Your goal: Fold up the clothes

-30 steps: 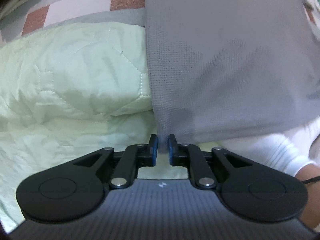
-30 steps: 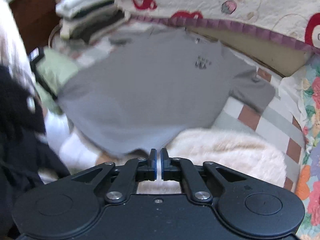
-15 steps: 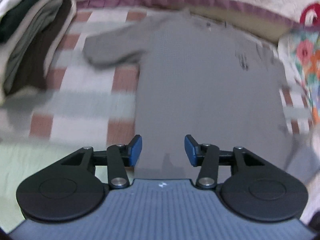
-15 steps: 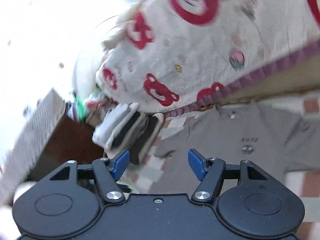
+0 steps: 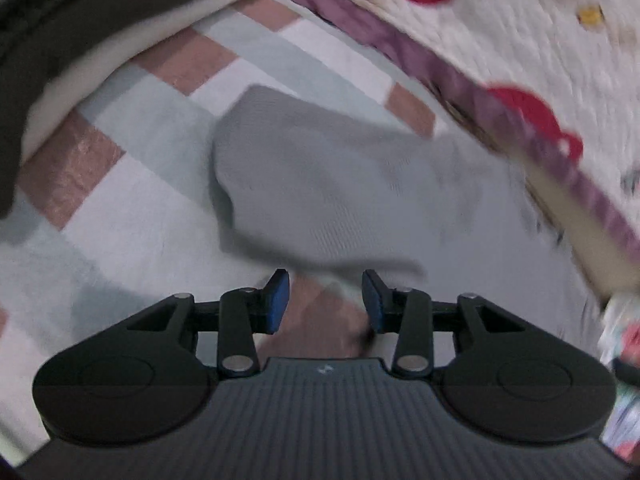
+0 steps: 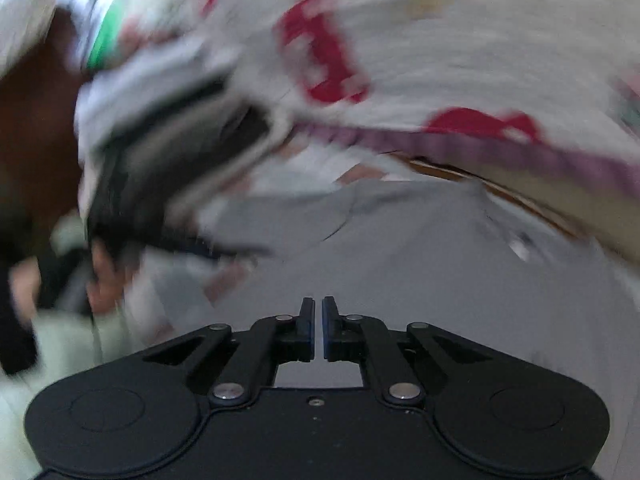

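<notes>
**Grey shirt flat on the bed, both claws empty**

On the bed, over the checked bedspread (image 5: 168,80), the grey T-shirt (image 5: 340,184) lies spread out. Left wrist view first: a sleeve of it reaches out toward 10 o'clock, its lower edge just ahead of the claw tips. A pile of folded clothes (image 5: 60,32) sits at 10 to 11 o'clock, close to the sleeve end. A white quilt with red figures (image 5: 520,40) runs along 1 to 3 o'clock, its purple border (image 5: 400,48) beside the shirt's far side.

Left claw (image 5: 324,300): partly open, blue pads apart, nothing between them; its jaws have just been closing a little. Bedspread shows through the gap.

Right wrist view, heavily blurred: shirt fills the ground at 12 to 2 o'clock, folded pile at 10 o'clock, a hand around 9 o'clock too smeared to read. Right claw (image 6: 318,328): pads nearly together, only a sliver of gap, empty; jaws have just been closing.

Risks, as judgement:
- Sleeve is close to the pile; a wide sweep of the left claw could knock it.
- Thin knit on soft bedding: a low pinch may take bedspread along with shirt.
- Right claw must reopen before any grasp, else it only shoves fabric and wrinkles it.
</notes>
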Motion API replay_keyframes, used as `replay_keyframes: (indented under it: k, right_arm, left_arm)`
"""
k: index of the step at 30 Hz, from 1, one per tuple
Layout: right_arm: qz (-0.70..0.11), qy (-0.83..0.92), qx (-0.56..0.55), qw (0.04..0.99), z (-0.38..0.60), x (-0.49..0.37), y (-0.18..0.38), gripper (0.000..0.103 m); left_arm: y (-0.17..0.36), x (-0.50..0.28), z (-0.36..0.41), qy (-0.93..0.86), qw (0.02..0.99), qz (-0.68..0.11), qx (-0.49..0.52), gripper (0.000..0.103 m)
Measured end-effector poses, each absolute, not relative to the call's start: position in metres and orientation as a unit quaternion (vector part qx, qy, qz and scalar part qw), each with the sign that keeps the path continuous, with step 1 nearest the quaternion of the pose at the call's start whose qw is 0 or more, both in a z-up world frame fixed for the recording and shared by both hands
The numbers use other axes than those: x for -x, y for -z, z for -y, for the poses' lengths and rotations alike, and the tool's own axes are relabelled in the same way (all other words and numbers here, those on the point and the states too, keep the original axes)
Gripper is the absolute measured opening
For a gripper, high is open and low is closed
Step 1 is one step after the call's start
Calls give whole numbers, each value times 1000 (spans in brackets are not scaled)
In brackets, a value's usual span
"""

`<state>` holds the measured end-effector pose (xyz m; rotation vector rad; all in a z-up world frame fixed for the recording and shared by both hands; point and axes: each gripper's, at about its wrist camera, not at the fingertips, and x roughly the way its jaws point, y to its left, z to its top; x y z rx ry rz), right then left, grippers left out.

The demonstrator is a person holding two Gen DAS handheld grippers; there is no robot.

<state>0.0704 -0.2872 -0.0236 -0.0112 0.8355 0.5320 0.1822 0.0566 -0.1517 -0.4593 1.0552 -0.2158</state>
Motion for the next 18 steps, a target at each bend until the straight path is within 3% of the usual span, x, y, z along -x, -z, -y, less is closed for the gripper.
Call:
replay_keyframes:
  k: [5, 7, 9, 10, 15, 18]
  right_arm:
    - [-401, -310, 106, 856, 210, -103, 58, 11]
    - [-402, -322, 108, 850, 190, -114, 69, 16]
    - [-401, -331, 108, 847, 170, -125, 79, 20]
    - [-399, -333, 109, 847, 161, -130, 84, 21]
    - [-378, -323, 150, 854, 126, -142, 102, 36]
    - [-366, -314, 195, 854, 112, -146, 111, 38]
  left_arm:
    - [156, -192, -69, 71, 864, -465, 180, 39]
    - [156, -200, -68, 70, 874, -457, 152, 34]
    - [154, -209, -67, 86, 877, -453, 133, 8]
    - [150, -212, -65, 95, 880, -448, 126, 3]
    - [122, -224, -57, 127, 894, -415, 109, 3]
    - [112, -239, -64, 138, 883, -417, 164, 3]
